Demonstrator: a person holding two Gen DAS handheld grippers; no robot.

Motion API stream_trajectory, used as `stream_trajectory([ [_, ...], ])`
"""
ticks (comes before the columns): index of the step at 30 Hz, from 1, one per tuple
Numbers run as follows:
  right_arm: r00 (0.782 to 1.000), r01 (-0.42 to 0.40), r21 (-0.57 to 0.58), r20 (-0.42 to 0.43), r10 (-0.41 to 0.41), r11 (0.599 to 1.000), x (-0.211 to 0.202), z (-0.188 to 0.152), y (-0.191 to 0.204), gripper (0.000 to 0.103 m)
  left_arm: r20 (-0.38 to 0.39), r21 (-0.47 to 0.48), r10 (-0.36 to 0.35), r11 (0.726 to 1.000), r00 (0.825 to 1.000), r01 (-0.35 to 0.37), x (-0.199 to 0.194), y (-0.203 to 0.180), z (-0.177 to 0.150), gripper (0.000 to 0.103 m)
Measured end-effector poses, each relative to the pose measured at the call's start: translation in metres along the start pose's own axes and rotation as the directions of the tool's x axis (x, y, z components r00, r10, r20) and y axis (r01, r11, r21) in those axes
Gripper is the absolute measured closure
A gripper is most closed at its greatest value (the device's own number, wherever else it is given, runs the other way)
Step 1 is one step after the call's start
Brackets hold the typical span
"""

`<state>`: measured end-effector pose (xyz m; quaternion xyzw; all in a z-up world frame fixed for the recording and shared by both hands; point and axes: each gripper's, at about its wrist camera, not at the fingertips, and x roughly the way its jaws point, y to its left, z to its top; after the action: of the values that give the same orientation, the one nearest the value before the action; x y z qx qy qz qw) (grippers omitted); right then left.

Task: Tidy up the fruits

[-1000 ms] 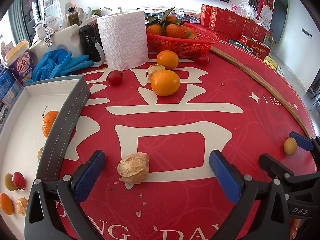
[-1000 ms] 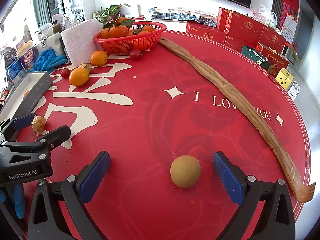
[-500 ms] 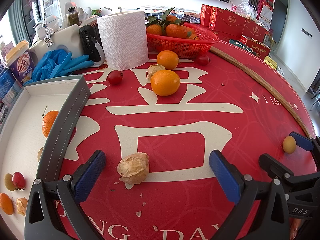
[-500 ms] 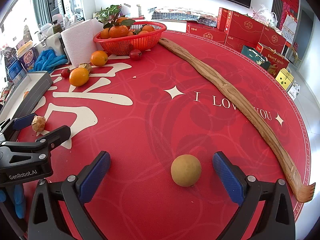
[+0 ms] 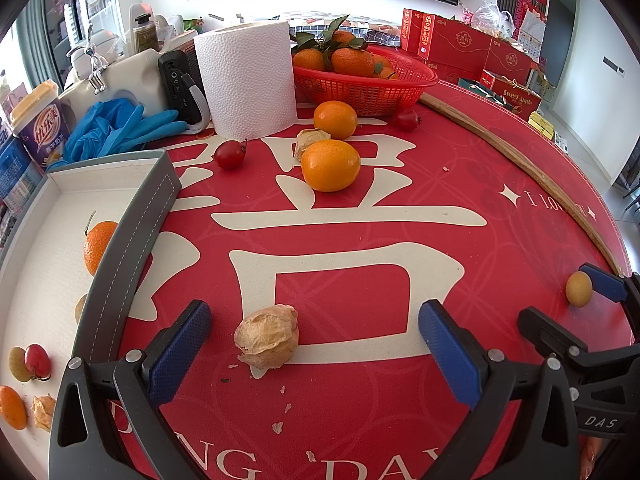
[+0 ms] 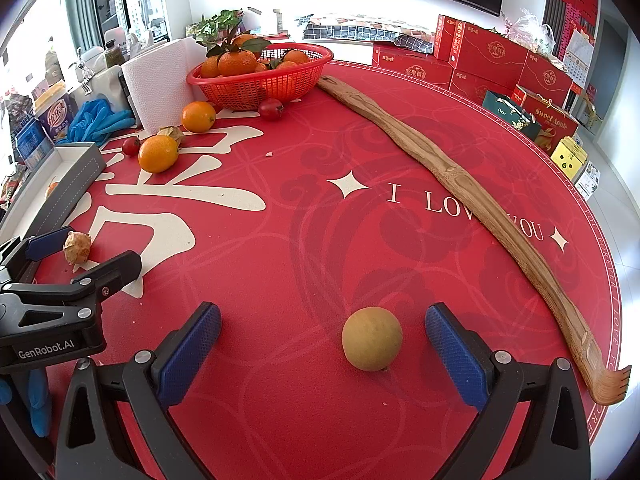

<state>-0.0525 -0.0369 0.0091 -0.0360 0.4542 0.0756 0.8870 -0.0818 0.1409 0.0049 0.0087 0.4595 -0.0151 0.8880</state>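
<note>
A: Status on the two grippers?

B: Left gripper (image 5: pixel 314 346) has its jaws spread wide, low over the red mat (image 5: pixel 400 208). The papery husked fruit (image 5: pixel 267 337) sits between the blue pads, nearer the left pad (image 5: pixel 180 350), touching neither.

A: Right one?

B: Right gripper (image 6: pixel 322 346) is spread too. The round yellow-brown fruit (image 6: pixel 372 338) lies on the mat between its pads, closer to the right pad (image 6: pixel 454 354), with a gap on both sides. Nothing pinched by either.

A: Where's the tray relative to the husked fruit?

B: The grey-rimmed tray (image 5: pixel 132 232) is just left of it. Inside: one orange (image 5: pixel 96 246) against the near wall, plus a small red fruit (image 5: pixel 37 361), a greenish one (image 5: pixel 18 364), another orange (image 5: pixel 12 407) and a second husk (image 5: pixel 43 412) at the closest corner.

A: Loose fruit left on the mat?

B: Behind the husked fruit: a big orange (image 5: pixel 330 165), a smaller orange (image 5: pixel 335 119) past it, a third husk (image 5: pixel 310 140) between those two, and a red cherry-size fruit (image 5: pixel 229 154) near the paper towel roll (image 5: pixel 246 80). Another red one (image 5: pixel 407 120) sits by the red basket (image 5: pixel 368 88), which holds leafy tangerines.

A: Anything else?

B: A long wooden back scratcher (image 6: pixel 460 184) runs across the mat from the basket towards the right gripper side. Blue gloves (image 5: pixel 116 130) are behind the tray.
</note>
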Motion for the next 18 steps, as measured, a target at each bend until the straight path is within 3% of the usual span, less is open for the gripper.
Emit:
stream_trajectory([
  [18, 1.0, 0.0, 0.0, 0.0, 0.0, 1.0, 0.0001, -0.0001, 0.0002, 0.0, 0.0, 0.0, 0.0, 1.0, 1.0, 0.0, -0.0012, 0.0001, 0.0003, 0.0],
])
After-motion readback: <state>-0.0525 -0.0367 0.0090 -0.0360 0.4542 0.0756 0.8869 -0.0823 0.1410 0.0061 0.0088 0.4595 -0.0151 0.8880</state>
